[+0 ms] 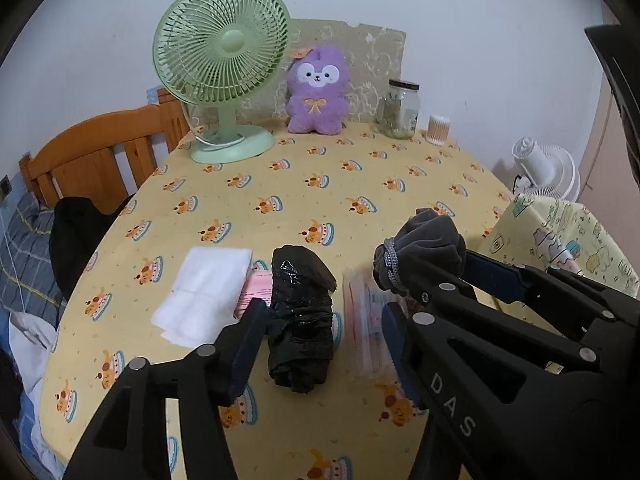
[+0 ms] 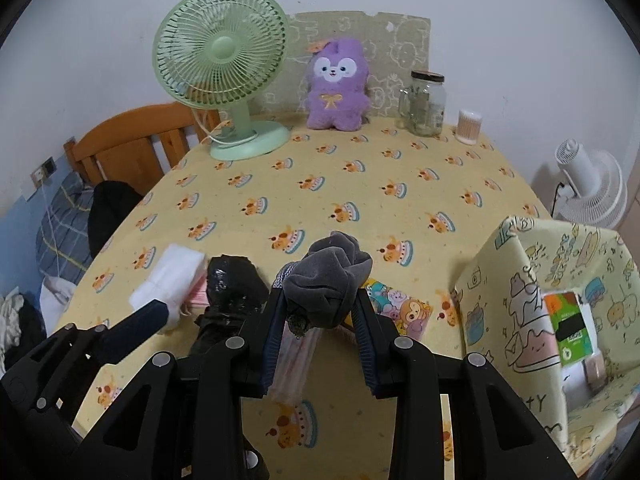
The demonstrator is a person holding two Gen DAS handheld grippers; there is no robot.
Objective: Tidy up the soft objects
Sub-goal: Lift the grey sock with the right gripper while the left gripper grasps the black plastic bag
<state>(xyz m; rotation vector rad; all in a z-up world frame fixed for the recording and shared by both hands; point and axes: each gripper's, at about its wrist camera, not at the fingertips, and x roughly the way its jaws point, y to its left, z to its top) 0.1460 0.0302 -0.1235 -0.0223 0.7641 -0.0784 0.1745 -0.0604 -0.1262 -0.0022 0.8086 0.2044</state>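
Up close in the left wrist view, the left tool [image 1: 320, 332] stands with its jaws apart over the black plastic bag [image 1: 301, 320], which lies between the fingers at centre bottom; the pads do not press on it. Left of the bag lies one white folded cloth [image 1: 202, 294] with a pink packet [image 1: 258, 290] peeking out beside it, and right of it one clear packet [image 1: 366, 328]. At centre right, the right tool holds the grey scrunchie [image 1: 424, 252] raised off the tabletop [image 1: 320, 200]. Open yellow cloth stretches across the middle up to the far edge, where one green fan [image 1: 222, 64], one purple plush [image 1: 316, 92], one glass jar [image 1: 400, 110] and one small cotton-swab tub [image 1: 438, 129] stand in a row against the white wall. A wooden bed frame [image 1: 100, 156] borders the left edge; one patterned fabric bin [image 1: 560, 240] sits at the right.

Next, in the right wrist view, the right tool [image 2: 320, 320] stands narrow, clamped on the scrunchie [image 2: 332, 276] at centre frame. The left tool's finger shows at lower left, near the black bag [image 2: 232, 292] and white cloth [image 2: 172, 280]. A cartoon-printed pouch [image 2: 400, 304] lies just right of the scrunchie. The bin [image 2: 516, 300] fills the right side, with a green-and-white pack [image 2: 570, 328] inside. One white floor fan [image 2: 596, 192] stands beyond the tabletop's right edge.
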